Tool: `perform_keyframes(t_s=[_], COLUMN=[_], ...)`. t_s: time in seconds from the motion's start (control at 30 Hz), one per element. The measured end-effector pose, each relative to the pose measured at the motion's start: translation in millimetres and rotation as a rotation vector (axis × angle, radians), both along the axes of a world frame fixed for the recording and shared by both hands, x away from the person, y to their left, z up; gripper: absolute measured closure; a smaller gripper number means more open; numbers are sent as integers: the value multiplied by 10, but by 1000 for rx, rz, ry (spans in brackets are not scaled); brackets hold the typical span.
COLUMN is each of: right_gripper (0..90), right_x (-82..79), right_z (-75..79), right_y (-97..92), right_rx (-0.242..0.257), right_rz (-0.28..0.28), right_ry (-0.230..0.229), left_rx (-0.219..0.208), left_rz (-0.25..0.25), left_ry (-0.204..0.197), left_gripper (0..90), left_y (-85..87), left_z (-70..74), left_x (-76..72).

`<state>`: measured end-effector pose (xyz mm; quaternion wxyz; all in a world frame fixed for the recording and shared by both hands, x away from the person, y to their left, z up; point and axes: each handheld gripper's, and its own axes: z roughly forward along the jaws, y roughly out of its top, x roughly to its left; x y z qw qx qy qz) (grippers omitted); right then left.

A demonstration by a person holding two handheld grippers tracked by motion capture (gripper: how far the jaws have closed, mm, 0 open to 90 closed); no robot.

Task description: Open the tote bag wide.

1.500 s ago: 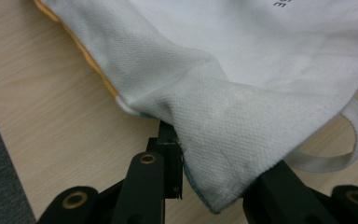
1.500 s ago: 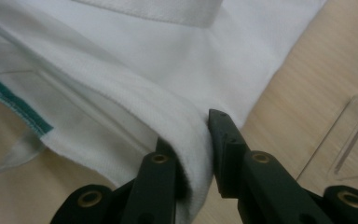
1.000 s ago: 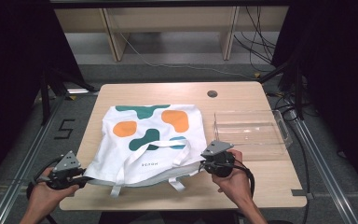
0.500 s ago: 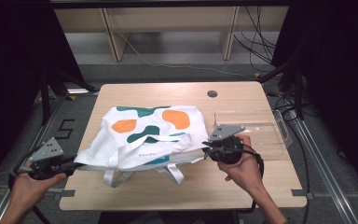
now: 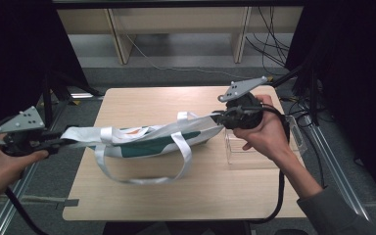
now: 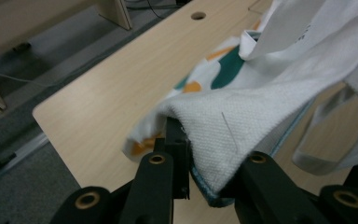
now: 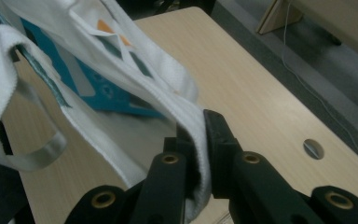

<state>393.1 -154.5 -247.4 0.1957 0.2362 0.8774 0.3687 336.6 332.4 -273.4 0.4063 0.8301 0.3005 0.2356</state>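
A white tote bag (image 5: 147, 142) printed with green and orange shapes hangs stretched above the wooden table (image 5: 142, 103), its two white handles (image 5: 142, 180) drooping toward the front. My left gripper (image 5: 61, 142) is shut on the bag's left corner, off the table's left edge. In the left gripper view the gripper (image 6: 205, 154) pinches thick white cloth (image 6: 261, 112). My right gripper (image 5: 218, 117) holds the right corner. Its jaws have just been closing with cloth between them, and in the right gripper view the gripper (image 7: 200, 140) is clamped on the bag's hem (image 7: 135, 79).
A clear plastic box (image 5: 254, 152) stands on the table's right side, just under the right hand. A round hole (image 7: 313, 148) sits in the tabletop near its far edge. Shelving and cables lie on the floor beyond the table.
Both grippers have risen and pulled the bag up off the table; it lay flat a second ago and now hangs taut between them with its handles dangling.
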Motion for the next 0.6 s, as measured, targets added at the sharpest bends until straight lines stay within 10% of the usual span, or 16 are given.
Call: perform_keyframes(t_s=[0.23,0.47,0.6], right_gripper=[870,870,869], right_x=[21,56,88], right_z=[265,178,109], right_y=[7,10,14], right_rx=[12,11,21], right_rz=[-5,-3,-18], right_ry=[-10,6,-1], left_rx=[-47,-40,-108], left_rz=[-5,0,35], left_ry=[-1,18,49], left_gripper=[813,809,805], left_y=[30,50,80], left_z=[268,202,106], left_x=[-30,24,90])
